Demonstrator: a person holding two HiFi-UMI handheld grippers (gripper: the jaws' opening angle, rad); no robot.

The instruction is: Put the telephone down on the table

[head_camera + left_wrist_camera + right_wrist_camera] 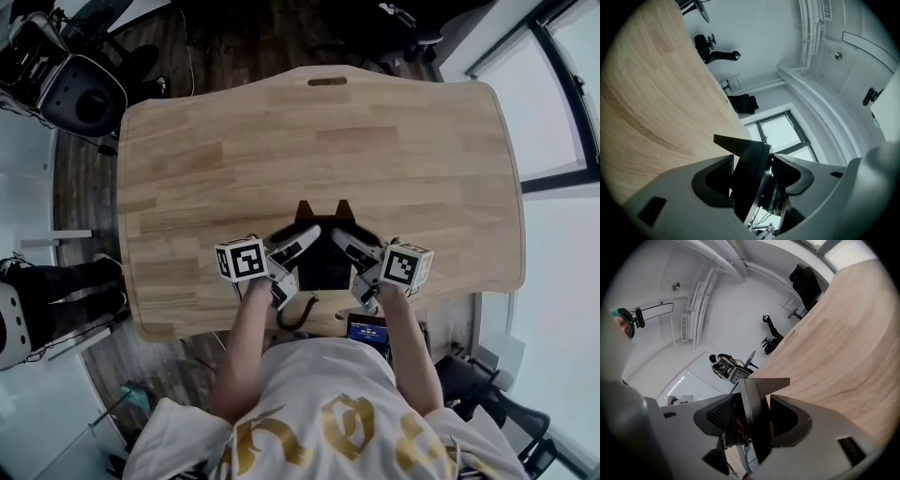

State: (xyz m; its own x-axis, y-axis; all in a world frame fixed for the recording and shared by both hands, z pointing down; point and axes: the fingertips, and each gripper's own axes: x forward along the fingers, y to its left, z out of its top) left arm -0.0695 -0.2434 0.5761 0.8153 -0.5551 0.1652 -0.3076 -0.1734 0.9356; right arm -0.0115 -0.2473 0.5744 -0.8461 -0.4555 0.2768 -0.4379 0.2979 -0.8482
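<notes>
Black angular telephone (323,251); pale wood-grain table (319,141)

My left gripper (302,240) and right gripper (345,242) are covering both sides of the telephone (324,264), so its base is staying hidden: I cannot tell whether it is touching the tabletop (281,141). At the tabletop's near edge, my right arm is cutting off a small lit screen (366,328).

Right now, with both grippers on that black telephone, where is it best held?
Grip the telephone by its two thin side edges, one gripper from each side, as the left gripper and right gripper do now. Its body is broad, its edges slim enough for the jaws, and its cord trails from the near end.
</notes>
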